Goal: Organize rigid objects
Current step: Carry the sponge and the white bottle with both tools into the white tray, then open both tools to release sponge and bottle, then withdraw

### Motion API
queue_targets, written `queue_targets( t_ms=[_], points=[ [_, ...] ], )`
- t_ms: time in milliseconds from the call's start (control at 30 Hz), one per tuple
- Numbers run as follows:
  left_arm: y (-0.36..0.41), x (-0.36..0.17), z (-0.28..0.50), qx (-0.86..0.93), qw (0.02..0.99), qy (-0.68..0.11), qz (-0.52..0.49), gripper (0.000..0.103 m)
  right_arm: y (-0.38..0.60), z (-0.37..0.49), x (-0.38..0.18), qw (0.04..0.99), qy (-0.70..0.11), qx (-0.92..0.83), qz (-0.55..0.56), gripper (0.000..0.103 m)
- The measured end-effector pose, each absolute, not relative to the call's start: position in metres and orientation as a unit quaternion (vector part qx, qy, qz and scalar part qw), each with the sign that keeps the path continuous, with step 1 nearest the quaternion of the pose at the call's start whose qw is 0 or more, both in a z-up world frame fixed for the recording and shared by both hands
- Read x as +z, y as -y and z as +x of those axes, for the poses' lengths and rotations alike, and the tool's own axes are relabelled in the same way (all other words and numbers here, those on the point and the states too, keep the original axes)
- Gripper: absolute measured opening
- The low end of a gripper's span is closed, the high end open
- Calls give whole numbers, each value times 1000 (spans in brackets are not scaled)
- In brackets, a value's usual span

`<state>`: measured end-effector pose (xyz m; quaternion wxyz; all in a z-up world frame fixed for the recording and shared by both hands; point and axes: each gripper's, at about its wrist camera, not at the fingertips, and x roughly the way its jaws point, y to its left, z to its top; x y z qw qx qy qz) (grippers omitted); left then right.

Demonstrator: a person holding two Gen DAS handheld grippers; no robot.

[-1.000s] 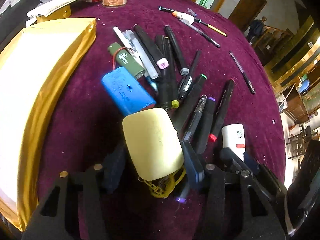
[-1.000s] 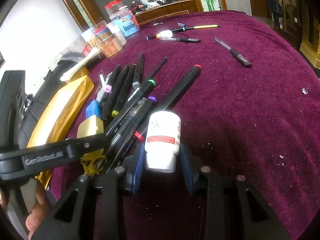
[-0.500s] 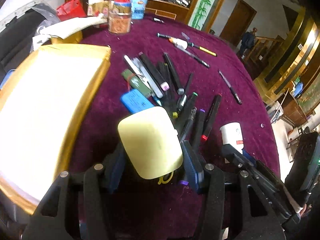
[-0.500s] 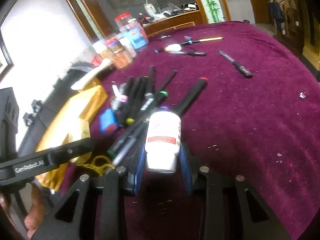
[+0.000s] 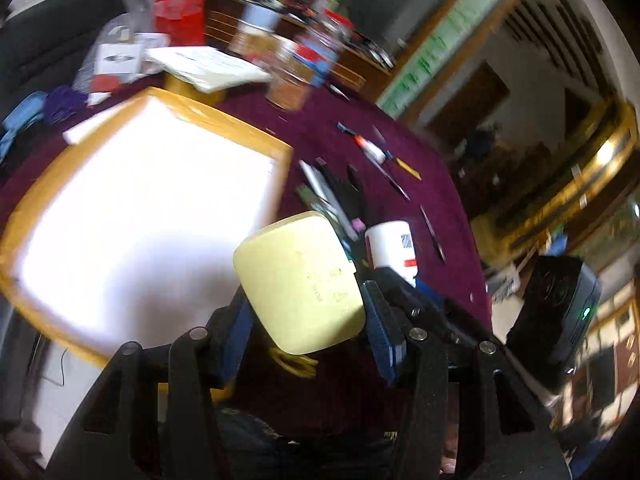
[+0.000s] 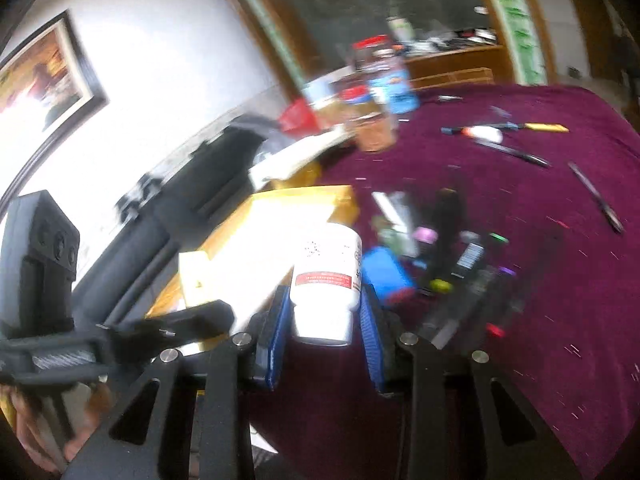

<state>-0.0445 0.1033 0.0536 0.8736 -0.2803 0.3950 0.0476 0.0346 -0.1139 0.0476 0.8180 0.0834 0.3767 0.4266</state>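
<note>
A pale yellow case (image 5: 298,284) is clamped between the blue pads of the left tongs (image 5: 306,322), raised off the desk (image 5: 400,152). A white bottle (image 6: 326,276) is gripped upright by the right tongs (image 6: 322,328), closed to its width, beside the gold-edged box (image 6: 276,216).

The round worktop wore a deep maroon, velvety cloth (image 6: 540,280) with a matt nap. The pale yellow rounded plastic case (image 5: 298,284) looked smooth and faintly satin, and the white plastic bottle with a red label band (image 6: 326,276) looked smooth. The flat box with the gold foil rim (image 5: 48,188) shone glossy.
</note>
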Motion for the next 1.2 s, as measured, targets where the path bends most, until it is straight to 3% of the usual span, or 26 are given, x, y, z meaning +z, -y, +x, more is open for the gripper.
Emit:
queue_targets(
  t_ms=[167, 333, 567, 800, 933, 1100, 1200],
  points=[
    [-164, 51, -57, 110, 868, -375, -306, 51, 43, 24, 44, 789, -381, 480, 42, 30],
    [-203, 11, -47, 149, 838, -404, -334, 51, -20, 14, 19, 763, -404, 505, -3, 30],
    [-190, -12, -44, 155, 832, -439, -303, 52, -41, -8, -14, 761, -428, 459, -166, 31],
    [-173, -30, -23, 174, 815, -512, -210, 52, -21, 11, -16, 758, -431, 431, -233, 31],
    [-172, -37, -23, 173, 814, -520, -192, 52, -30, 10, -19, 748, -440, 445, -222, 32],
    [-176, -36, -30, 177, 816, -512, -204, 62, -27, 4, -14, 764, -423, 434, -221, 34],
    [-177, -24, -38, 173, 833, -470, -235, 62, -8, 5, -2, 772, -409, 456, -170, 34]
  ],
)
